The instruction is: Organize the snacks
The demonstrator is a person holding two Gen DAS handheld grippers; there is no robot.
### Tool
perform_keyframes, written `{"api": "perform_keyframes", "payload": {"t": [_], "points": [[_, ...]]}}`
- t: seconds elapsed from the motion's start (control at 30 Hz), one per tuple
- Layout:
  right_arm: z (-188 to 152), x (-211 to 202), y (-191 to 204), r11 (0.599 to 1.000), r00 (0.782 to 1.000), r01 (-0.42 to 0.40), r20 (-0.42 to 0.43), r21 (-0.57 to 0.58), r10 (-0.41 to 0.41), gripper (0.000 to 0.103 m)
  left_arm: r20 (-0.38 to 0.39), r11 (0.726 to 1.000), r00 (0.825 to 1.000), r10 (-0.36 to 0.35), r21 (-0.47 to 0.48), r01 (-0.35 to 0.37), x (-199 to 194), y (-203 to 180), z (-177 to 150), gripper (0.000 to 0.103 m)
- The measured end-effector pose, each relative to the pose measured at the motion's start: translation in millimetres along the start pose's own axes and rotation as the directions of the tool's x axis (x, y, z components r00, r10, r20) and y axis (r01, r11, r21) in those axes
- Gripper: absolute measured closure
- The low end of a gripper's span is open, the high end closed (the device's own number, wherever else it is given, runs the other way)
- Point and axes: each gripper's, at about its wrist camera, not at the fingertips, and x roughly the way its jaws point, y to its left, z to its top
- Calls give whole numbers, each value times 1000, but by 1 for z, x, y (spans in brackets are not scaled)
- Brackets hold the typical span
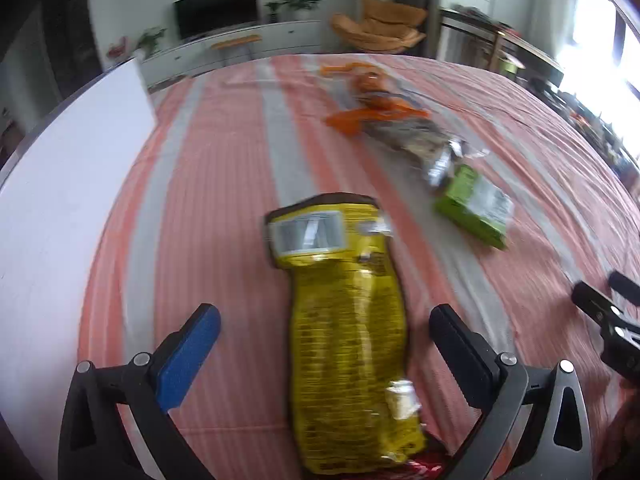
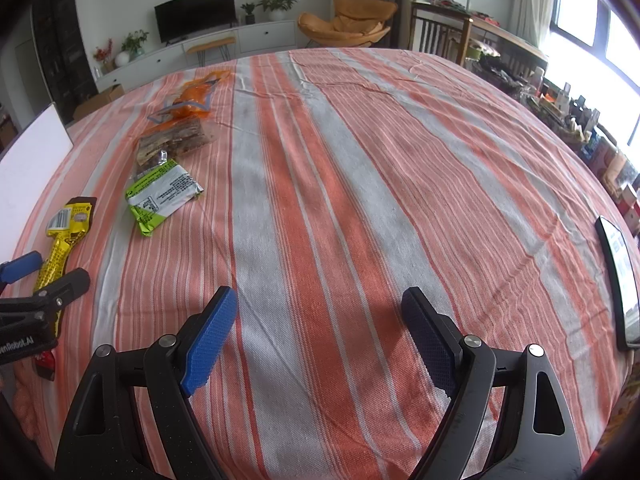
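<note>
Lying lengthwise between the wide-spread fingers of the left claw (image 1: pixel 324 344), the yellow snack packet (image 1: pixel 346 344) rests on the striped cloth (image 2: pixel 360 184) covering the surface; neither pad touches it. The right claw (image 2: pixel 320 336) also stands wide, with nothing between its fingers, over bare cloth near the middle. Farther out lie a green packet (image 2: pixel 160 196), a clear bag of brown snacks (image 2: pixel 176 142) touching it, and an orange packet (image 2: pixel 192 98) beyond. A white board (image 1: pixel 60 208) stands at the left edge; a phone (image 2: pixel 620 280) lies at the right edge.
</note>
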Motion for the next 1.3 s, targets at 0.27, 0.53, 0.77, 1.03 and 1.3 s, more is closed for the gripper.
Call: {"api": "perform_keyframes", "payload": {"t": [0.27,0.53,0.77,1.03,1.3], "points": [[0,0,0,1000,1000,-3,0,2,3,16,37,998,999,-26,50,25,-14,7,-10,38],[71,27,54,910,925,-377,-130,-176,358,17,-8,989,990,-141,47,141,-33,11,-20,63],[88,65,96,875,930,-342,-255,-343,264,24,20,959,962,-274,-70,275,-59,35,-33,64],[82,12,60,904,899,-411,-219,-120,380,44,162,895,895,-417,-99,435,-131,47,-25,64],[96,-100,147,766,786,-619,-116,-173,608,44,322,907,897,-302,-191,375,-221,150,-18,63]]}}
